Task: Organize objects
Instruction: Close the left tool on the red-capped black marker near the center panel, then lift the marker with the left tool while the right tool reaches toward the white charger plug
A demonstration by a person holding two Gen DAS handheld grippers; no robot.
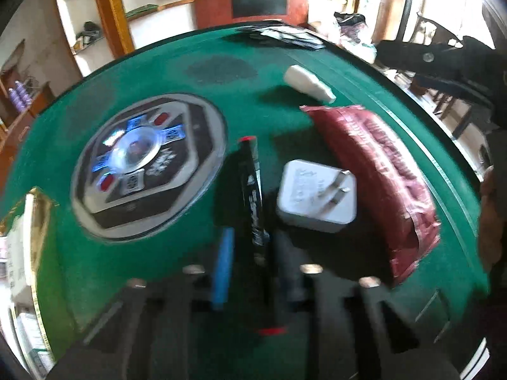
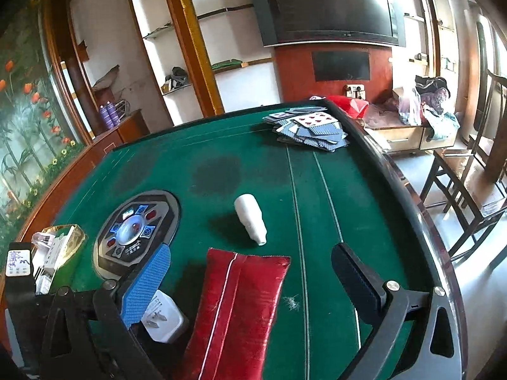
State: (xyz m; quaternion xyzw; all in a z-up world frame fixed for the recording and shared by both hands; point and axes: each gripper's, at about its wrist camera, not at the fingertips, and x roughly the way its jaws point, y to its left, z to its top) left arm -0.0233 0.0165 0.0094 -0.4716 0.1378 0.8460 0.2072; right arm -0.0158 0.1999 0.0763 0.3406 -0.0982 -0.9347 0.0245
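Two narrow jaws of your left gripper (image 1: pixel 253 247) are pinching a black marker (image 1: pixel 252 190) near its tail, so it is risking swinging or slipping. Beside the marker, a white charger (image 1: pixel 317 199) is lying prongs-up, with a red pouch (image 1: pixel 374 171) just beyond. Your right gripper (image 2: pixel 250 281) is standing wide over that pouch, holding nothing.
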